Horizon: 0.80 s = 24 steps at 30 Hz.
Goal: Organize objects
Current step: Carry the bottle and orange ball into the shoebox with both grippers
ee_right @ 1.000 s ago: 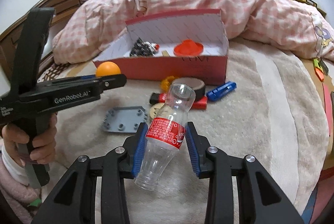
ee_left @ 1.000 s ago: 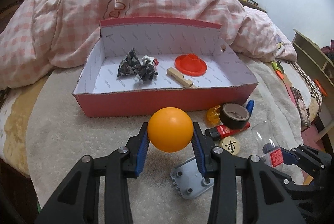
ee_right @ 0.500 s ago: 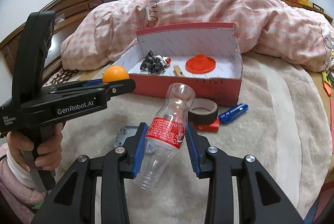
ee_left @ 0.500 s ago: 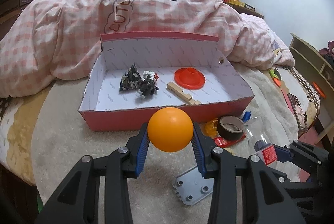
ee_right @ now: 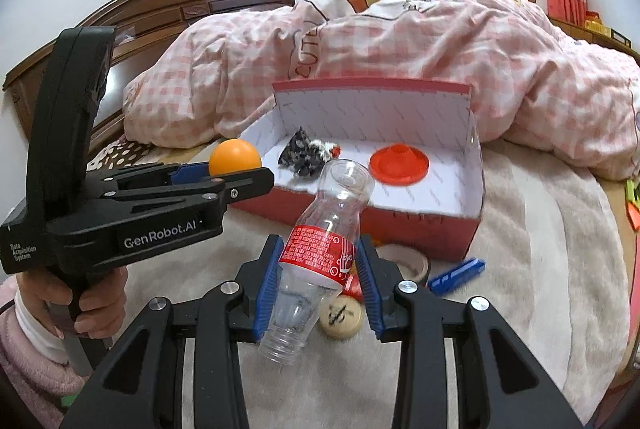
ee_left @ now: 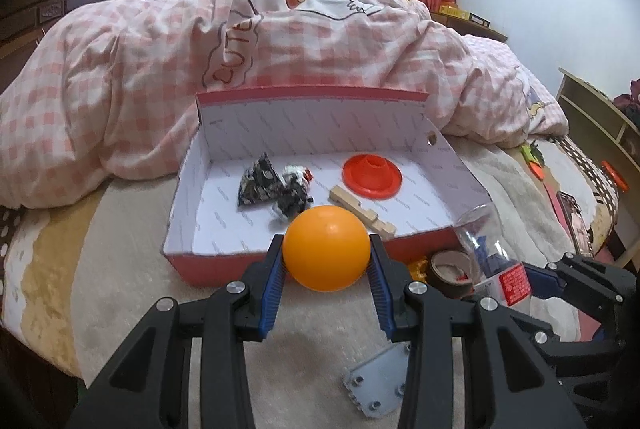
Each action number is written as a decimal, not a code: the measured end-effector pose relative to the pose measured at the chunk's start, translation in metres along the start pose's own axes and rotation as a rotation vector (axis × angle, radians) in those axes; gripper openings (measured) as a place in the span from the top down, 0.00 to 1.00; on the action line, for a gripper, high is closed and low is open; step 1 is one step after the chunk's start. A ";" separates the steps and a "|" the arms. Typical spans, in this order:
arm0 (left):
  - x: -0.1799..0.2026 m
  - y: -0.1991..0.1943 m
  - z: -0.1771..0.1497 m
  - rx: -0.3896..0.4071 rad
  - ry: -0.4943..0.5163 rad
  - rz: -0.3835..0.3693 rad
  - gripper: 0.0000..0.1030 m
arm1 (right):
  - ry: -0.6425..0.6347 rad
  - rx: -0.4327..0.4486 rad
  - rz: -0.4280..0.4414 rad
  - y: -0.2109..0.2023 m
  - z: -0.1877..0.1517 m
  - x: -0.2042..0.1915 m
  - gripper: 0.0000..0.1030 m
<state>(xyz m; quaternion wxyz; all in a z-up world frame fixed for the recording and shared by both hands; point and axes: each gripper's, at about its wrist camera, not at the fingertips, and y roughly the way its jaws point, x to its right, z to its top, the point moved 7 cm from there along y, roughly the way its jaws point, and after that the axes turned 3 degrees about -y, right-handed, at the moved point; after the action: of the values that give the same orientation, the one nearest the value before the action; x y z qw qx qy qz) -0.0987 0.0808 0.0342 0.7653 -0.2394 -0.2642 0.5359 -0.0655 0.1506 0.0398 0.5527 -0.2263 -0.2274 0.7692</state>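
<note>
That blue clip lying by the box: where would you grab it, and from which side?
Grip the blue clip across its narrow middle, coming straight down from above. It lies flat and long on the blanket, with open space around it, so its two long sides are probably easiest to pinch.

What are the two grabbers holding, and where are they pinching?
Left gripper pinches the orange ball across its sides. Right gripper pinches the clear plastic bottle at its red label, tilted.
</note>
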 end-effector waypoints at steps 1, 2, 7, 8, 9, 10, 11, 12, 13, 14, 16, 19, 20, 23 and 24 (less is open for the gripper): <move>-0.001 0.001 0.002 0.001 -0.002 0.003 0.62 | 0.001 0.004 -0.002 0.001 0.003 0.001 0.63; -0.002 0.002 0.004 0.002 -0.005 0.006 0.62 | 0.002 0.008 -0.001 0.002 0.006 0.002 0.63; -0.005 0.007 0.016 0.019 0.005 0.025 0.62 | -0.016 0.024 -0.012 0.006 0.019 0.005 0.63; -0.006 0.009 0.019 0.021 0.009 0.030 0.62 | -0.023 0.029 -0.017 0.006 0.022 0.005 0.63; -0.007 0.011 0.021 0.022 0.009 0.033 0.62 | -0.030 0.036 -0.024 0.007 0.026 0.007 0.63; -0.008 0.014 0.024 0.022 0.008 0.038 0.62 | -0.036 0.043 -0.031 0.007 0.031 0.009 0.63; -0.009 0.017 0.028 0.024 0.005 0.040 0.62 | -0.039 0.051 -0.037 0.008 0.036 0.011 0.63; -0.010 0.019 0.031 0.027 0.002 0.039 0.62 | -0.041 0.057 -0.041 0.008 0.039 0.013 0.63; -0.011 0.021 0.034 0.029 -0.001 0.043 0.62 | -0.043 0.063 -0.044 0.008 0.042 0.015 0.63; -0.012 0.025 0.037 0.029 -0.004 0.049 0.62 | -0.043 0.067 -0.049 0.010 0.046 0.017 0.63; -0.013 0.032 0.043 0.033 -0.004 0.059 0.62 | -0.036 0.070 -0.054 0.015 0.052 0.024 0.63; -0.015 0.044 0.054 0.040 0.000 0.076 0.62 | -0.022 0.059 -0.056 0.025 0.057 0.032 0.63; -0.016 0.048 0.056 0.039 -0.002 0.080 0.62 | -0.020 0.055 -0.060 0.029 0.058 0.034 0.63; -0.017 0.062 0.062 0.032 -0.012 0.086 0.62 | -0.020 0.037 -0.079 0.042 0.062 0.042 0.63; -0.017 0.066 0.063 0.027 -0.014 0.087 0.62 | -0.016 0.030 -0.083 0.047 0.063 0.045 0.63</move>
<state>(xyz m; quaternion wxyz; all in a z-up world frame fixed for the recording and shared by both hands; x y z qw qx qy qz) -0.1910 0.0907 0.0355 0.7425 -0.2366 -0.2516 0.5739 -0.1513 0.1741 0.0576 0.5854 -0.2021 -0.2296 0.7509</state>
